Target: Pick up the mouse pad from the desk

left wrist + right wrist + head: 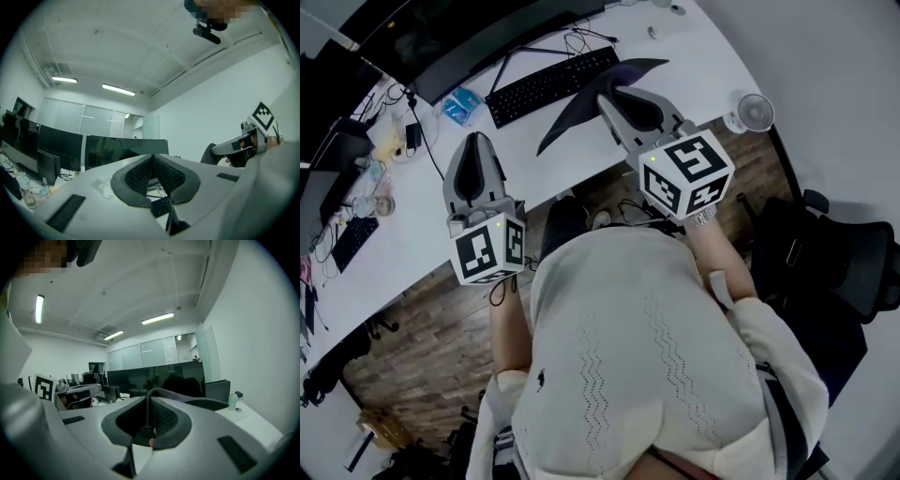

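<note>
The mouse pad (577,111) is a thin dark sheet, lifted off the white desk (703,56) and hanging bent in front of the keyboard (551,84). My right gripper (617,94) is shut on it. In the right gripper view the pad's edge (154,392) rises between the closed jaws of my right gripper (147,414) and curves off to the right. My left gripper (475,142) hovers over the desk's near edge to the left, shut with nothing in it. Its pads (140,174) meet in the left gripper view, where the right gripper (243,143) also shows, holding the pad (209,152).
A wide dark monitor (478,37) stands behind the keyboard. A blue packet (461,105) and small bottles (373,202) lie at the left of the desk. A small white fan (753,112) sits at the desk's right end, and a black office chair (844,267) stands on the right.
</note>
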Demonstrator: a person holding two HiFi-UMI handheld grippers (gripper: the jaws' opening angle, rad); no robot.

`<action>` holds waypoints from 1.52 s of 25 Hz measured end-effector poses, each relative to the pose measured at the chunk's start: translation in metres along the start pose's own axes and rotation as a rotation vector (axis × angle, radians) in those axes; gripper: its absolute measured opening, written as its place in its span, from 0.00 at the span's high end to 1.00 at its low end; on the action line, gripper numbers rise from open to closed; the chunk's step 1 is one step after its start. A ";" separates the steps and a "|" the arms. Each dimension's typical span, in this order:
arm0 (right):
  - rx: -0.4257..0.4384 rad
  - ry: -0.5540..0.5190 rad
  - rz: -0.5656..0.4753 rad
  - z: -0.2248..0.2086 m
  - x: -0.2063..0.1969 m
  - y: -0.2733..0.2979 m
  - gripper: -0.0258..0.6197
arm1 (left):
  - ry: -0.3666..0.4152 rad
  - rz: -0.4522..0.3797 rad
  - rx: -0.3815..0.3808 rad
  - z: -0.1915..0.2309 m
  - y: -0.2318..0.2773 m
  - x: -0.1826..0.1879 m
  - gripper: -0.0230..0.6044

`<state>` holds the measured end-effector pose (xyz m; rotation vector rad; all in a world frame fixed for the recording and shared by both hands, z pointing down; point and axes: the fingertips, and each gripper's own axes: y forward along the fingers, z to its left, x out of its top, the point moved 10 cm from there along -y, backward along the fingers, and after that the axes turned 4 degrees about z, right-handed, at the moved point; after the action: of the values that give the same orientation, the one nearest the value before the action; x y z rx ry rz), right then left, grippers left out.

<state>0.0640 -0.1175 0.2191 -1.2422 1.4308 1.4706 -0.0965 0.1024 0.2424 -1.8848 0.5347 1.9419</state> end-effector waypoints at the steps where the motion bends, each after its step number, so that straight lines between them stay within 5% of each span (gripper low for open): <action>1: 0.000 -0.009 -0.009 0.001 0.003 -0.001 0.91 | -0.003 -0.012 -0.003 0.000 0.000 0.004 0.92; 9: -0.019 -0.045 -0.098 0.009 0.025 -0.009 0.91 | 0.061 -0.084 -0.048 -0.002 0.000 0.032 0.92; 27: 0.004 -0.092 -0.385 0.015 0.030 -0.029 0.91 | 0.082 -0.054 -0.089 -0.005 -0.001 0.023 0.92; 38: -0.028 -0.112 -0.415 0.017 0.023 -0.038 0.91 | 0.064 -0.030 -0.110 -0.010 -0.005 0.013 0.92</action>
<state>0.0912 -0.0988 0.1848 -1.3548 1.0060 1.2542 -0.0855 0.1018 0.2293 -2.0163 0.4226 1.9340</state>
